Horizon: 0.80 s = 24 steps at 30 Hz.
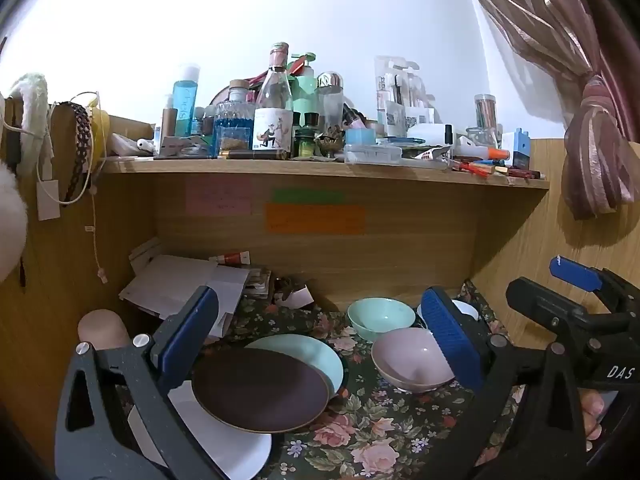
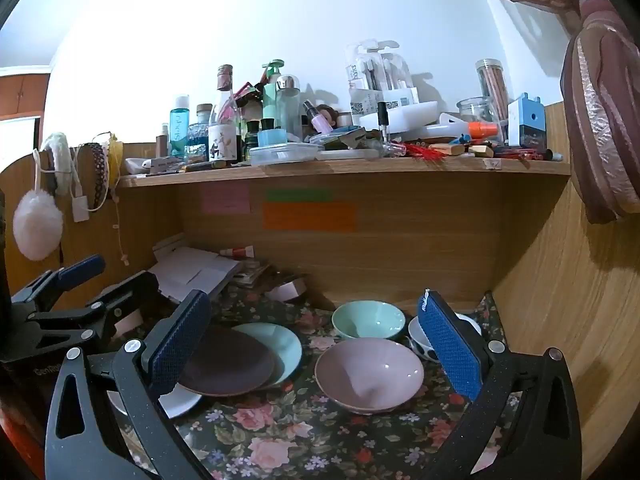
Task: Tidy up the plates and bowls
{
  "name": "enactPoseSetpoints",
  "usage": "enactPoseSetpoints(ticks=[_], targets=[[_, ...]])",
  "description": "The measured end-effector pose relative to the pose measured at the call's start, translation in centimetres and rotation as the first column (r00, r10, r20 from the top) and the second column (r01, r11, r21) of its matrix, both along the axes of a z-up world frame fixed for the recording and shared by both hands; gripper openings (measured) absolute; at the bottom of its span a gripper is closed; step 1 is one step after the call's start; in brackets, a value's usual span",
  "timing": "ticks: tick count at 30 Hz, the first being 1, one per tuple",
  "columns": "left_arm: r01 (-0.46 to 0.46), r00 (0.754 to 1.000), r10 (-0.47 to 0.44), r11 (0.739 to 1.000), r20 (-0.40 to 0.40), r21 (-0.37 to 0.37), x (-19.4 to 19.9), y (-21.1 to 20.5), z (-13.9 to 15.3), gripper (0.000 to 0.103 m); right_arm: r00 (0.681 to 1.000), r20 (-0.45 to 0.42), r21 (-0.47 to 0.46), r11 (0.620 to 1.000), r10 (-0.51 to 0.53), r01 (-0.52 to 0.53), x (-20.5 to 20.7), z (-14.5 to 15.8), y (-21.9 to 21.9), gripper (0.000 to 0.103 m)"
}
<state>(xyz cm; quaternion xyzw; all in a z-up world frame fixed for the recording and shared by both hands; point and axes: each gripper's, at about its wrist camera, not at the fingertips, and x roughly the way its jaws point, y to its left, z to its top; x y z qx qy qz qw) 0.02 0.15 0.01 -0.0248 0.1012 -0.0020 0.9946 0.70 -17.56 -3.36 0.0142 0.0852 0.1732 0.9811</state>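
Observation:
On the floral cloth [image 1: 360, 432] lie a dark brown plate [image 1: 260, 388] overlapping a mint plate [image 1: 316, 354] and a white plate [image 1: 236, 456]. To their right stand a pink bowl [image 1: 408, 358], a mint bowl [image 1: 380, 316] and a white spotted bowl [image 1: 468, 310] behind the finger. My left gripper [image 1: 320, 344] is open and empty above the plates. My right gripper [image 2: 316, 340] is open and empty above the pink bowl [image 2: 368, 374], with the mint bowl [image 2: 368, 320], brown plate [image 2: 228, 366], mint plate [image 2: 280, 344], white plate [image 2: 180, 402] and spotted bowl [image 2: 420, 342] around.
A wooden shelf [image 1: 320, 170] crowded with bottles and boxes runs overhead. Papers [image 1: 180, 284] lie at the back left. Wooden walls close in left, back and right. A curtain [image 1: 592, 140] hangs at right. The right gripper's body [image 1: 580, 320] shows at the left wrist view's right edge.

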Motion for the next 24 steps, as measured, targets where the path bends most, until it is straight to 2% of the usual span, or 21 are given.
enactPoseSetpoints(ticks=[5,6,24], targets=[[0.012,1.0,-0.012,0.999,-0.017,-0.031,-0.1,0.7,0.1,0.103,1.0,-0.003,0.003,1.0,0.004,-0.004,0.2,0.0,0.1,0.103],[0.019,1.0,-0.019,1.0,-0.024,-0.007,0.8,0.5,0.1,0.103,1.0,-0.003,0.003,1.0,0.004,-0.004,0.2,0.0,0.1,0.103],[-0.004,1.0,0.004,1.0,0.0,-0.018,0.7,0.7,-0.2,0.103,1.0,-0.016,0.013,1.0,0.007,-0.007,0.8,0.0,0.2,0.103]])
